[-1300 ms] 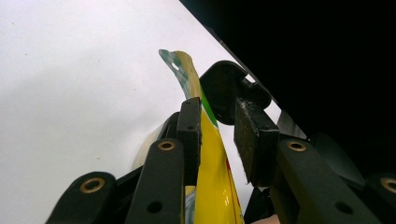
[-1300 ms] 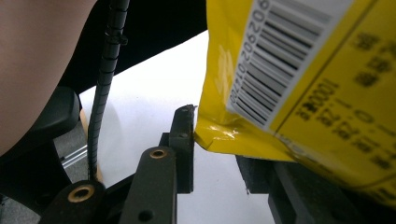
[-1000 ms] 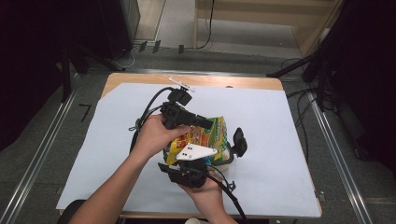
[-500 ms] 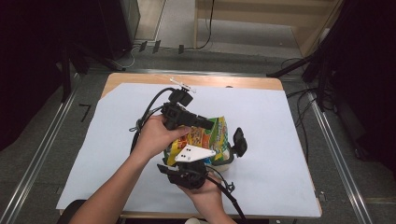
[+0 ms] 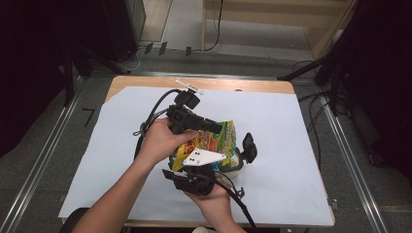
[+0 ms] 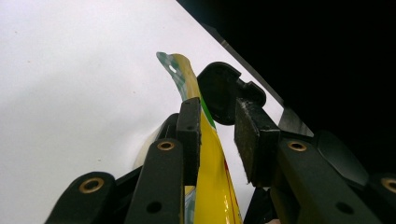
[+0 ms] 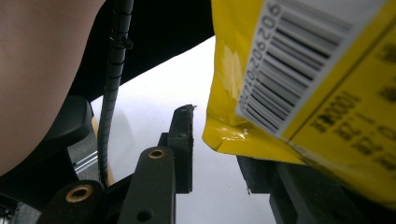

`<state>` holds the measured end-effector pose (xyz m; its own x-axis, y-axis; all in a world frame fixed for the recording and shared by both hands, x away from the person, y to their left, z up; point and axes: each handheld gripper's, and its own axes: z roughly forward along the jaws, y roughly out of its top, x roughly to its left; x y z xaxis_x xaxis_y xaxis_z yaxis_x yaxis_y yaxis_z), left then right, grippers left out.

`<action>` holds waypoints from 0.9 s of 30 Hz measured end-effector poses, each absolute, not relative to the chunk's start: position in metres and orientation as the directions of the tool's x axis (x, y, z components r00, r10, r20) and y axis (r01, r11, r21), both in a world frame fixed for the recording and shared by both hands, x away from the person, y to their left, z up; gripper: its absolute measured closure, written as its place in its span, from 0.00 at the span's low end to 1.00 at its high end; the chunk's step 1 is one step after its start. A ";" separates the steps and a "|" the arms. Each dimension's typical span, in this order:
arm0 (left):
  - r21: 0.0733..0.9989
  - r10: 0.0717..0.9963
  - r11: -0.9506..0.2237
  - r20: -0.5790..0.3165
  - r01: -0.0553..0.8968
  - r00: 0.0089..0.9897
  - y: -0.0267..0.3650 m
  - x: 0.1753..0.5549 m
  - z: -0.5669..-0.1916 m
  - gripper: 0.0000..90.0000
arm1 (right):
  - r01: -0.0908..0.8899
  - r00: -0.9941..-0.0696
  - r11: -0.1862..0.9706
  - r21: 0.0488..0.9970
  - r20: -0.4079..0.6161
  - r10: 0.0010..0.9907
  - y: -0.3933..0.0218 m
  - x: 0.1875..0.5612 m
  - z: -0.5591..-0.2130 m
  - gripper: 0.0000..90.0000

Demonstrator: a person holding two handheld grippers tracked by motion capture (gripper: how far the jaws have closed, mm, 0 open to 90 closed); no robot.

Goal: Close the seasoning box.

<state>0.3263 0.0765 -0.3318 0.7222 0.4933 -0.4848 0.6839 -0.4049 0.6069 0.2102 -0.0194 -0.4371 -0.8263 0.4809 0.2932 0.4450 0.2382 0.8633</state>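
A yellow and green snack bag (image 5: 214, 141) sits at mid-table between both hands. My left gripper (image 5: 216, 127) comes in from the left over its top. In the left gripper view the bag's edge (image 6: 210, 154) runs between the jaws of the left gripper (image 6: 217, 116), against the left pad and apart from the right one. My right gripper (image 5: 221, 160), under its grey plate (image 5: 201, 158), points away from the person beneath the bag. In the right gripper view the bag's barcode corner (image 7: 280, 93) hangs over the right jaw of the right gripper (image 7: 219, 149), and a gap shows beside the left jaw.
White paper (image 5: 291, 145) covers the wooden table (image 5: 145, 82). A black rounded part (image 5: 248, 145) and something white (image 5: 234, 167) lie just right of the bag. Cables trail from both grippers. Dark stands and cables ring the table on the floor.
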 end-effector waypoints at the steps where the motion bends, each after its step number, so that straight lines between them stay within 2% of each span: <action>1: 0.609 0.494 -0.404 -0.483 0.683 0.723 0.077 0.326 -0.331 0.81 | 0.445 -0.826 0.237 0.863 0.293 0.482 -0.019 0.211 -0.437 0.78; 11: 0.618 0.488 -0.413 -0.470 0.669 0.735 0.074 0.323 -0.330 0.82 | 0.444 -0.829 0.239 0.864 0.294 0.476 -0.018 0.210 -0.438 0.77; 27: 0.622 0.482 -0.406 -0.475 0.669 0.736 0.074 0.322 -0.329 0.81 | 0.429 -0.829 0.248 0.869 0.270 0.489 -0.018 0.209 -0.437 0.80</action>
<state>0.3220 0.0744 -0.3286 0.7357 0.4824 -0.4754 0.6688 -0.4065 0.6225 0.2087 -0.0179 -0.4367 -0.8293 0.4893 0.2698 0.4288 0.2477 0.8688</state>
